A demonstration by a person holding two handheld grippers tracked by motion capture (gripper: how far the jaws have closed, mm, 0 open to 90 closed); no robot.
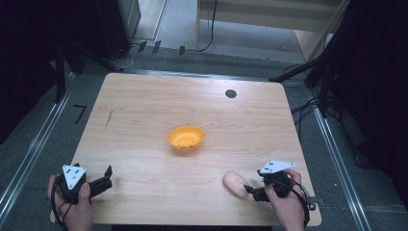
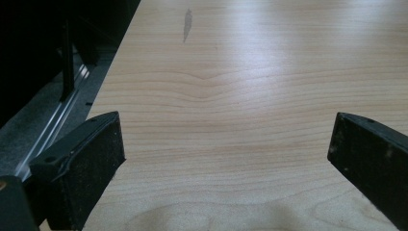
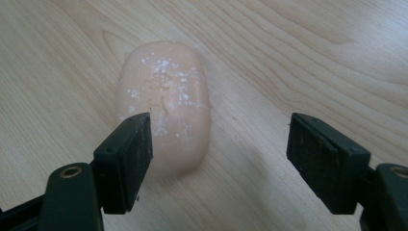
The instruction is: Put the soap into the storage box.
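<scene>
Overhead, a pale peach bar of soap (image 1: 235,184) lies near the front edge of the wooden tabletop (image 1: 144,110), just beside the right gripper (image 1: 251,190); an orange bowl (image 1: 185,138) sits at mid-table, and the left gripper (image 1: 107,175) rests well apart at the front left corner. In the left gripper view, its fingers (image 2: 91,159) spread wide over bare wood. In the right gripper view, the fingers (image 3: 127,156) stand wide open, holding nothing, the soap (image 3: 166,101) just ahead of the left one.
</scene>
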